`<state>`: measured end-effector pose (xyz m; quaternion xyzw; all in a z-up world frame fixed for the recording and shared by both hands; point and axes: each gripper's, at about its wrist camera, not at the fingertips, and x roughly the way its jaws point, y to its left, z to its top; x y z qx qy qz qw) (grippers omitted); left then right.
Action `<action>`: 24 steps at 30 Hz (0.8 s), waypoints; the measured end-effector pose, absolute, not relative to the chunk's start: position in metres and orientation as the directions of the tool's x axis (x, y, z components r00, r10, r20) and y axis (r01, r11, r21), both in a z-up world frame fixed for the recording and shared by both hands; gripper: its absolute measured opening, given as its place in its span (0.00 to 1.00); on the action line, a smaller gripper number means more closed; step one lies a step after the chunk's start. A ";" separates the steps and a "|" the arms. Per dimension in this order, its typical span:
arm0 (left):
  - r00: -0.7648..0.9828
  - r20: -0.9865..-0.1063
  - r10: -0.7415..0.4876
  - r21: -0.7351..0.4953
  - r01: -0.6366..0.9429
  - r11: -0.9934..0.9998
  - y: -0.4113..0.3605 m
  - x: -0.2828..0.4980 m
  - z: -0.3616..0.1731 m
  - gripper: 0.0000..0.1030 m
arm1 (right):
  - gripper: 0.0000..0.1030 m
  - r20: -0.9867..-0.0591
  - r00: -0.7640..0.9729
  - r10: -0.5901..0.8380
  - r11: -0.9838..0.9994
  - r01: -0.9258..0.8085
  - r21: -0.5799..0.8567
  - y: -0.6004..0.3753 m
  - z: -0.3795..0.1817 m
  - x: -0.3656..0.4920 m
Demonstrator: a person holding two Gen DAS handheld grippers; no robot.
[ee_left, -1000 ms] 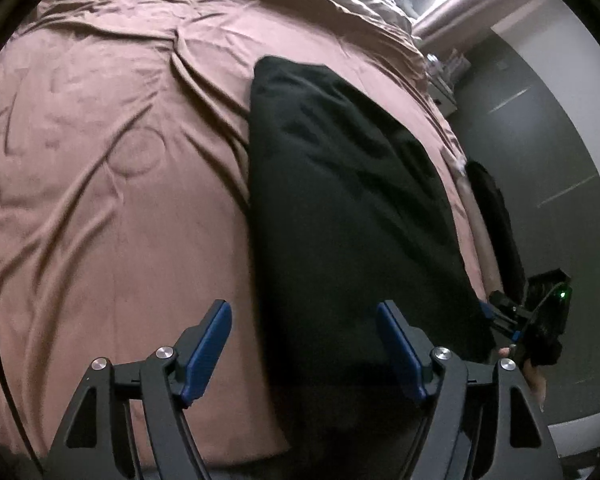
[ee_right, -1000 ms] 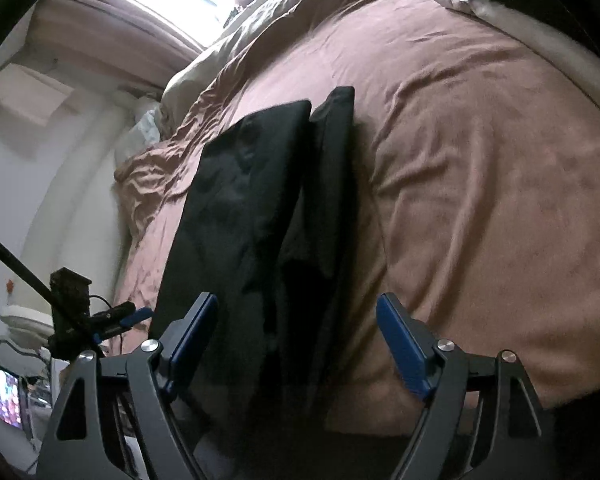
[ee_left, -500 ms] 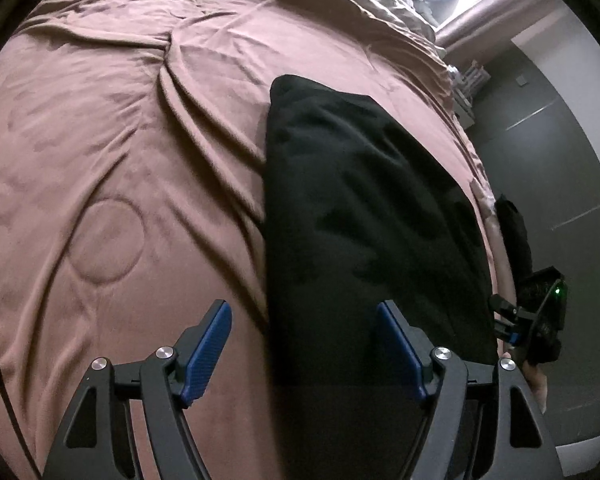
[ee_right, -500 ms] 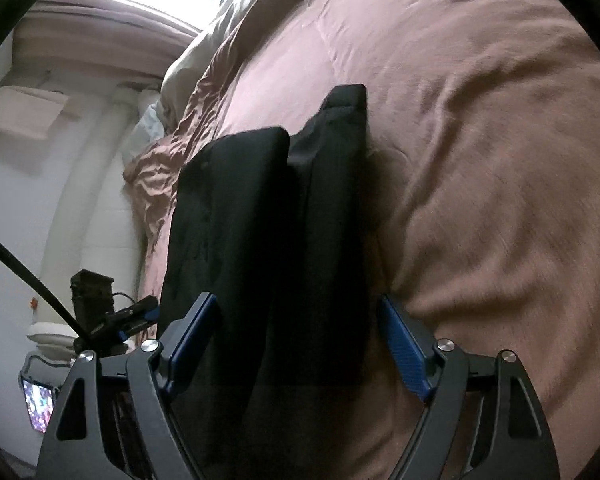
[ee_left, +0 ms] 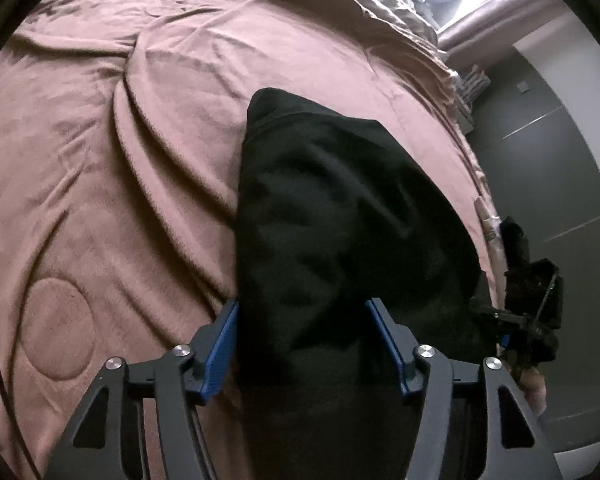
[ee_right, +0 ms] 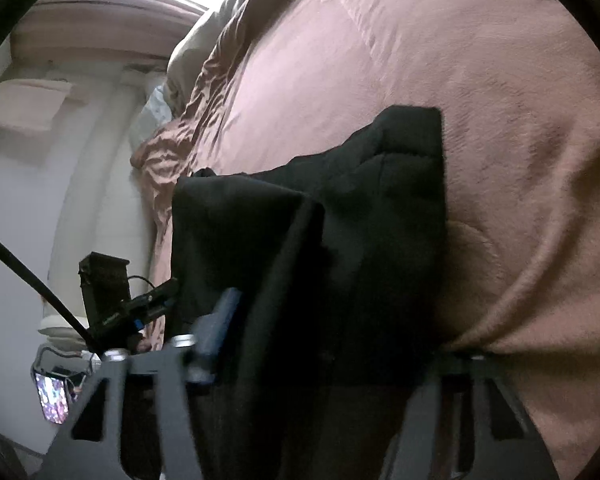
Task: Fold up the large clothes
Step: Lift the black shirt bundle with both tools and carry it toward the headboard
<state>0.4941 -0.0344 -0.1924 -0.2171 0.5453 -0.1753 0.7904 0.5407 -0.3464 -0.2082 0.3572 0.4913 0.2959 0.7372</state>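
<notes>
Across the rumpled brown bedspread [ee_left: 100, 184] in front of you lies the black garment [ee_left: 340, 216], folded lengthwise, its near end running back between both your tools. Your left gripper [ee_left: 302, 344] has just been closing; its blue pads straddle the cloth's left edge, half parted, not visibly pinching. Your right gripper [ee_right: 320, 344], blurred, has been closing too, with cloth between; whether it grips, you cannot tell.
</notes>
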 end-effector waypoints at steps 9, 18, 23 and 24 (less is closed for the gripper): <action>0.388 -0.790 -0.474 -0.481 0.084 0.873 -0.045 0.481 -0.160 0.27 | 0.15 -0.484 0.401 0.777 0.585 -0.177 0.792 -0.334 -0.168 0.524; 0.482 -0.735 -0.477 -0.471 0.142 0.870 -0.047 0.446 -0.102 0.21 | 0.14 -0.435 0.477 0.764 0.595 -0.260 0.761 -0.324 -0.125 0.474; 0.533 -0.694 -0.484 -0.476 0.165 0.864 -0.044 0.422 -0.071 0.19 | 0.14 -0.395 0.507 0.766 0.591 -0.315 0.743 -0.320 -0.103 0.440; 0.542 -0.686 -0.485 -0.474 0.173 0.863 -0.043 0.417 -0.064 0.18 | 0.14 -0.388 0.511 0.767 0.591 -0.325 0.738 -0.321 -0.098 0.432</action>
